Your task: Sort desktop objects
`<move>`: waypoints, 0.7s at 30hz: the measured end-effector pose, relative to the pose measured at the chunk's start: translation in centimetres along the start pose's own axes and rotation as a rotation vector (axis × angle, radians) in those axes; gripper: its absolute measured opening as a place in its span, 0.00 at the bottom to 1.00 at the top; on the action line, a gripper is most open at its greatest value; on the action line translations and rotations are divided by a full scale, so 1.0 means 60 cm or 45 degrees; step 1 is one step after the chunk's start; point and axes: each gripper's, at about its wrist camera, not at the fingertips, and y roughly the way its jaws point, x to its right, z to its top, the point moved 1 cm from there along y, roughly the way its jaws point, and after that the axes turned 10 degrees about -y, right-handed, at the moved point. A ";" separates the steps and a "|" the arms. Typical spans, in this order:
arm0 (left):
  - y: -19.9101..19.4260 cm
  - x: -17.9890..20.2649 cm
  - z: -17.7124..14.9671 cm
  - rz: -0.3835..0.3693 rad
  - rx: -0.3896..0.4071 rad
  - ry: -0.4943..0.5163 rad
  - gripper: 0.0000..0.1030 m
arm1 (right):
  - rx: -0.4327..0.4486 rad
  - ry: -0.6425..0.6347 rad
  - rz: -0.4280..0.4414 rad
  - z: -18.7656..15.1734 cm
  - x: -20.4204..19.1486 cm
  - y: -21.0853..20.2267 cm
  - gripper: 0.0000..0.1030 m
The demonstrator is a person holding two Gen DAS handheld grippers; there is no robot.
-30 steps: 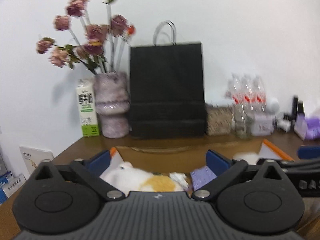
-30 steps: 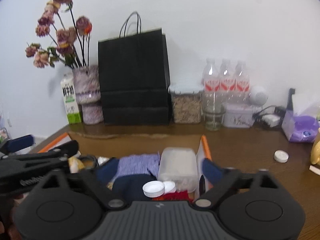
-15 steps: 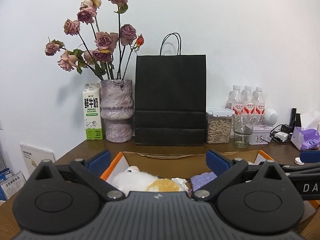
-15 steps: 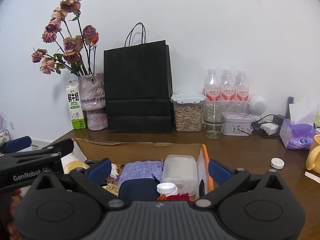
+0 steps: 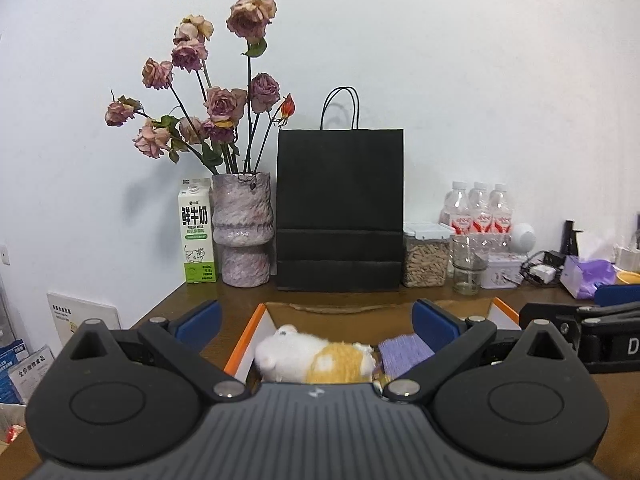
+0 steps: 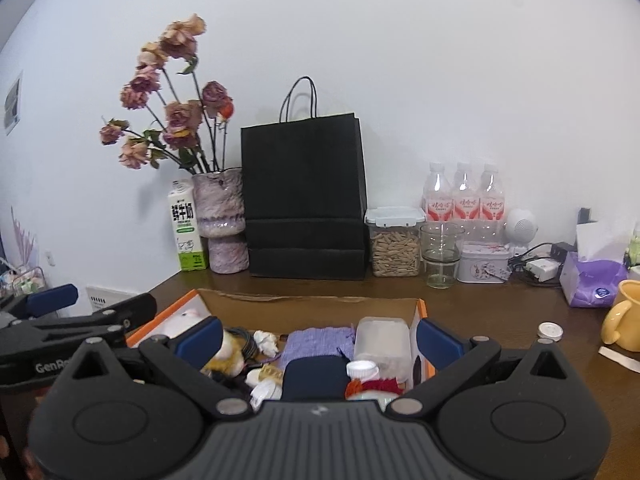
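Left wrist view shows my left gripper [image 5: 314,316] with its blue pads spread wide and nothing between them, hovering over the near end of the orange-edged cardboard box [image 5: 244,340] on the brown desk [image 5: 240,296]. Below that gap lies a white and yellow plush toy [image 5: 316,356], with a purple cloth [image 5: 404,354] just beside it, both inside the box. From the other camera, my right gripper [image 6: 318,338] is likewise spread apart and empty, raised above the box's right half, where I see a clear plastic container [image 6: 382,340], a white-capped bottle [image 6: 362,370], a dark blue pouch [image 6: 316,378] and some crumpled white bits, all packed close together. I judge the box to be the collecting place, which is why both tools hang over it. A white lid [image 6: 550,331] and a yellow mug [image 6: 624,320] sit out on the desk to the right, well apart from the box, so I reckon they may be next. Along the wall stand a black paper bag [image 6: 304,200], a vase of dried roses [image 6: 224,216] and a milk carton [image 6: 186,232], out of my way.
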 end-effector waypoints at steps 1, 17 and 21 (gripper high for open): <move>-0.012 -0.001 -0.001 -0.004 -0.006 0.006 1.00 | -0.002 -0.007 -0.003 -0.003 -0.004 -0.012 1.00; -0.203 -0.045 -0.081 -0.067 -0.204 0.004 1.00 | -0.108 0.035 0.013 -0.099 -0.069 -0.203 1.00; -0.240 -0.052 -0.099 -0.075 -0.209 -0.021 1.00 | -0.134 0.039 0.010 -0.124 -0.087 -0.233 1.00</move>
